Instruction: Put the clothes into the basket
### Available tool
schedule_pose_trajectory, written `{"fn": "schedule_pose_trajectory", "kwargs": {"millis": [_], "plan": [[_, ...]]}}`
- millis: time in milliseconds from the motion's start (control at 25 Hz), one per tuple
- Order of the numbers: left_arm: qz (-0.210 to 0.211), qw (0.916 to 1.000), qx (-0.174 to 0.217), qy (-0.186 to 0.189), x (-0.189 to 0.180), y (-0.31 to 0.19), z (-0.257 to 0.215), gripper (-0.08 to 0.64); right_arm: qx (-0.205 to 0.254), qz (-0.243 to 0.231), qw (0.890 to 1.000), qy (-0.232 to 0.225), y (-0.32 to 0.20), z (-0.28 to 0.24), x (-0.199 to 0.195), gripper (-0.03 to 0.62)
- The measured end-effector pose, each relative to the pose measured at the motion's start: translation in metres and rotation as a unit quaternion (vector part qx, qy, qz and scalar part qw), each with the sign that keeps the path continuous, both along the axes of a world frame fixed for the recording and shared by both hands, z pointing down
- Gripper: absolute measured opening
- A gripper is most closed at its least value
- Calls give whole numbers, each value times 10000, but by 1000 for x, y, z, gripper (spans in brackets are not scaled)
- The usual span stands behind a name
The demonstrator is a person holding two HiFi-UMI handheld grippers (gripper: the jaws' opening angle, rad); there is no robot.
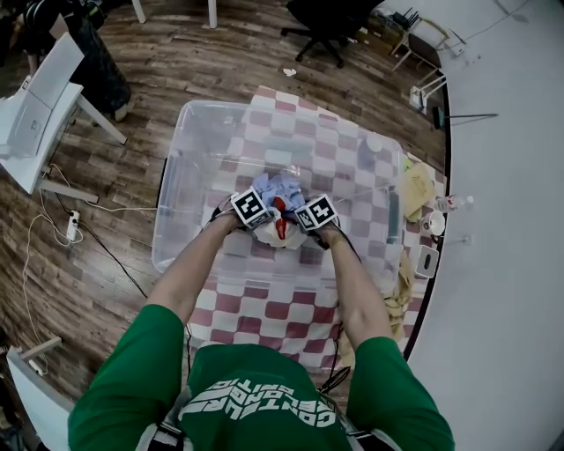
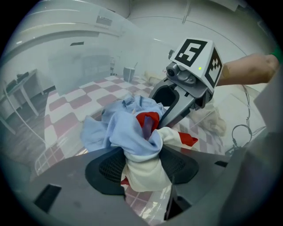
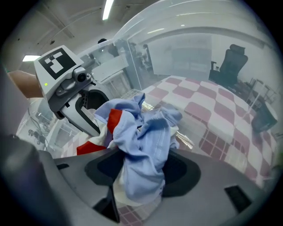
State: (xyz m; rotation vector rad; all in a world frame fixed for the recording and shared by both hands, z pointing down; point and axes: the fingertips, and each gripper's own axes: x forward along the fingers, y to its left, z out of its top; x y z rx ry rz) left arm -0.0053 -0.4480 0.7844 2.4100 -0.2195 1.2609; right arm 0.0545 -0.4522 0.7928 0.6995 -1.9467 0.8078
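A bundle of clothes (image 1: 280, 192), light blue, white and red, hangs inside the clear plastic basket (image 1: 176, 167), just above its floor. Both grippers meet at it. In the left gripper view the bundle (image 2: 137, 132) is pinched narrow between the dark pads of my left gripper (image 2: 143, 165). The right gripper (image 2: 188, 81) faces it from the far side. In the right gripper view the blue cloth (image 3: 143, 150) fills the gap of my right gripper (image 3: 141, 170), touching both pads, with the left gripper (image 3: 73, 95) opposite. From the head view the marker cubes hide the jaws.
The basket stands on a red-and-white checked cloth (image 1: 282, 308) over a table. A yellowish cloth (image 1: 416, 189), a cup (image 1: 432, 222) and small items lie at the table's right edge. A white desk (image 1: 35, 114) and cables are at left, a black office chair (image 1: 326, 18) beyond.
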Motion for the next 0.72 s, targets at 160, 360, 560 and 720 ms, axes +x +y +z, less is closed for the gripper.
{"fn": "schedule_pose_trajectory", "kwargs": {"millis": [160,360,560,720], "plan": [[-75,9998,80,-145,-18,-1,-8,253,119,97,9998,123,0,-16,20,261],[-210,9987,470,-34,-29,-7,-44,253,573,411,9975,22,-7,-56,40,262],[-552,9927,1015,333,-28,-17,-98,253,1392,650,9880,-191,-19,-117,43,261],[-818,9833,1388,846,-21,-14,-151,252,2148,693,9728,-516,-18,-182,38,252]]}}
